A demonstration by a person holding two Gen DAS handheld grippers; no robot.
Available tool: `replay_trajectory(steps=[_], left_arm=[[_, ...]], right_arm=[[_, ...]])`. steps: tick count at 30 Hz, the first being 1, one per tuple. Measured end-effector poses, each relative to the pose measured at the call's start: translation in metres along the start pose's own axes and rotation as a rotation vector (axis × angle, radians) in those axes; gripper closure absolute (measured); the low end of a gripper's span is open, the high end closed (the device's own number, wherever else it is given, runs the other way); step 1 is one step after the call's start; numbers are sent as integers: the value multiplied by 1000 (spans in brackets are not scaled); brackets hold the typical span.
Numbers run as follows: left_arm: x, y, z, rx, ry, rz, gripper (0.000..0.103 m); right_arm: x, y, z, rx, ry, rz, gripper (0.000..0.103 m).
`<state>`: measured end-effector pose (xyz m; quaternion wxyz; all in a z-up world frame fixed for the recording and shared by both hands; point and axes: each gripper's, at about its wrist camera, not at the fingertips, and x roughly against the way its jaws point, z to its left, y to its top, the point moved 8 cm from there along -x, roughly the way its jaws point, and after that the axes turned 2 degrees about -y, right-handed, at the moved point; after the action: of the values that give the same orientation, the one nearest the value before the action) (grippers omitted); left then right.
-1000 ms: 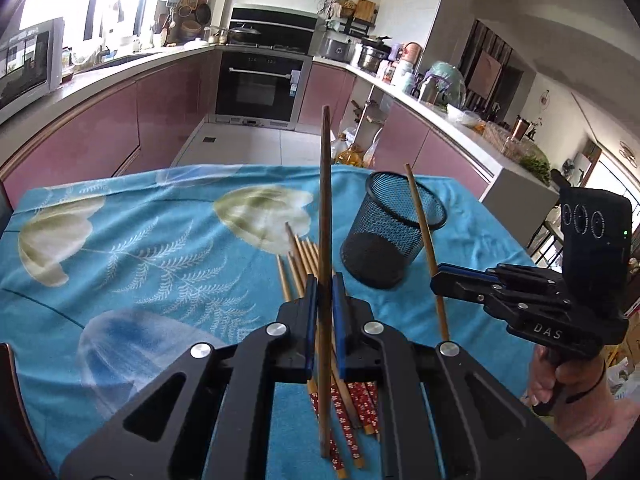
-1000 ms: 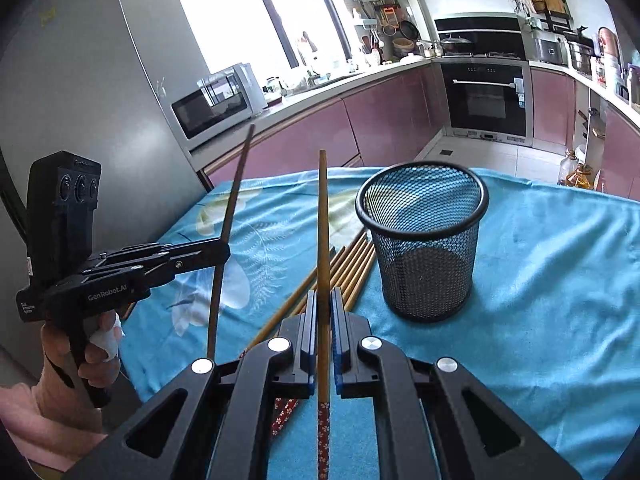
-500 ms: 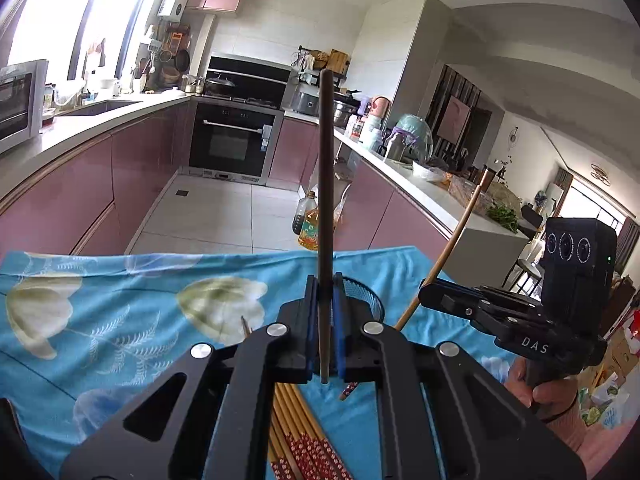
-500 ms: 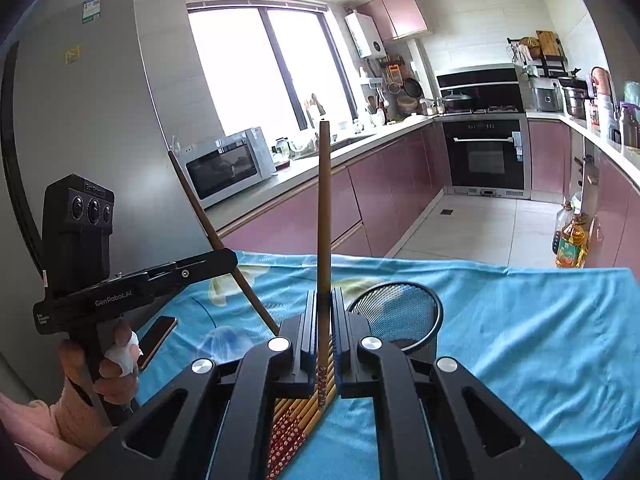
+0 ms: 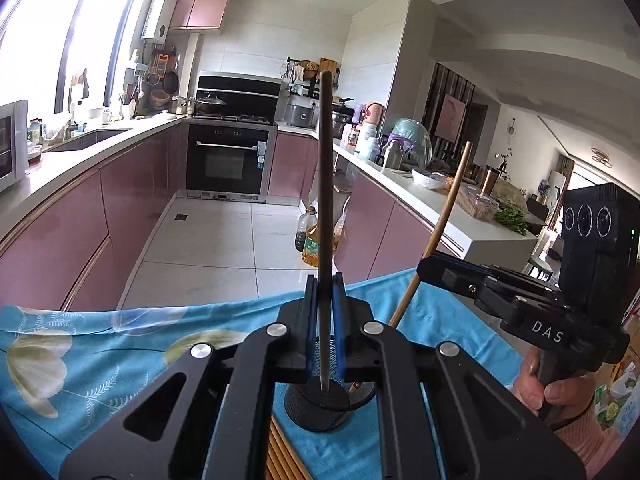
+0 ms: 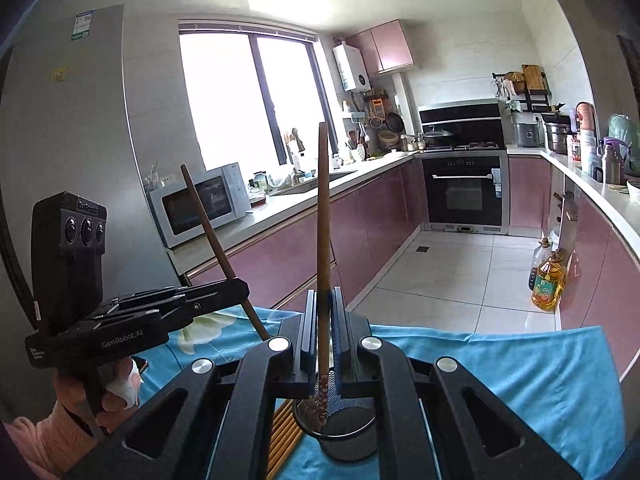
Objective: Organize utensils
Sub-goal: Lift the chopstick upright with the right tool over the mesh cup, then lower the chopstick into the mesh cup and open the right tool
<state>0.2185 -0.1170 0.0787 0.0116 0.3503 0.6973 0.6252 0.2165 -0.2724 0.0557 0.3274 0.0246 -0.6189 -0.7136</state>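
My left gripper (image 5: 325, 292) is shut on a dark brown chopstick (image 5: 325, 184) that stands upright. Its lower tip hangs over the mouth of the black mesh cup (image 5: 320, 404) on the blue tablecloth (image 5: 120, 360). To the right, my right gripper (image 5: 424, 270) is shut on a lighter chopstick (image 5: 448, 216), which leans. In the right wrist view the right gripper (image 6: 323, 304) pinches that chopstick (image 6: 323, 200), whose red patterned end is over the mesh cup (image 6: 348, 436). The left gripper (image 6: 240, 288) holds the dark chopstick (image 6: 204, 220) at the left. Several more chopsticks (image 6: 284, 436) lie beside the cup.
The table's far edge (image 6: 500, 334) drops to a tiled kitchen floor with oil bottles (image 6: 546, 280). Pink cabinets and counters line both sides, with an oven (image 5: 228, 164) at the back. A person's hand (image 5: 548, 384) grips each handle.
Both grippers have risen with their chopsticks. The mesh cup, once ahead of the jaws, now sits low under them, and each chopstick's lower end has come up off the table.
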Motion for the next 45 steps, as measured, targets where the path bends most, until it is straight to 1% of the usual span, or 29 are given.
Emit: replay_trajectory(steps=[5,11,13,15,19,21,24,26,28,29,31,34,37,39,41,45], left_arm=[[-41,-24,6,-18,6,93,95],[-79,-53,16,-14,10,195,95],[-90,-59,24,-11,15,207,95],[-97,-62,30,-6,14,214,95],[-102,-71,38,-7,24,219,94],[-101,-75,41,-2,29,217,93],[-100,-78,47,9,33,210,87],[-97,-79,50,13,41,203,84],[-92,-81,54,21,51,194,81],[-89,-82,56,27,59,187,80],[-80,-84,60,30,79,163,73],[-61,-89,68,7,121,130,67],[-43,-100,76,-20,158,129,62],[-34,-113,81,-42,181,143,61],[-26,-130,88,-51,203,166,60],[-20,-169,98,-40,209,237,59]], right_arm=[[-21,-19,-7,-2,-6,86,97],[-53,-48,-10,9,-15,235,97],[-62,-57,-10,11,-19,275,97],[-68,-63,-9,11,-30,297,97],[-76,-67,-12,-8,-42,309,95],[-78,-65,-14,-21,-45,306,95],[-76,-64,-12,-27,-42,289,94],[-72,-64,-9,-26,-40,277,89],[-67,-63,-9,-27,-44,262,79],[-64,-62,-8,-28,-42,255,77],[-57,-62,-7,-33,-32,240,74],[-42,-61,1,-31,-7,214,71],[-23,-65,15,-7,28,190,68],[-14,-72,27,11,57,186,64],[-9,-87,38,26,84,206,63],[-20,-134,54,25,111,310,63]])
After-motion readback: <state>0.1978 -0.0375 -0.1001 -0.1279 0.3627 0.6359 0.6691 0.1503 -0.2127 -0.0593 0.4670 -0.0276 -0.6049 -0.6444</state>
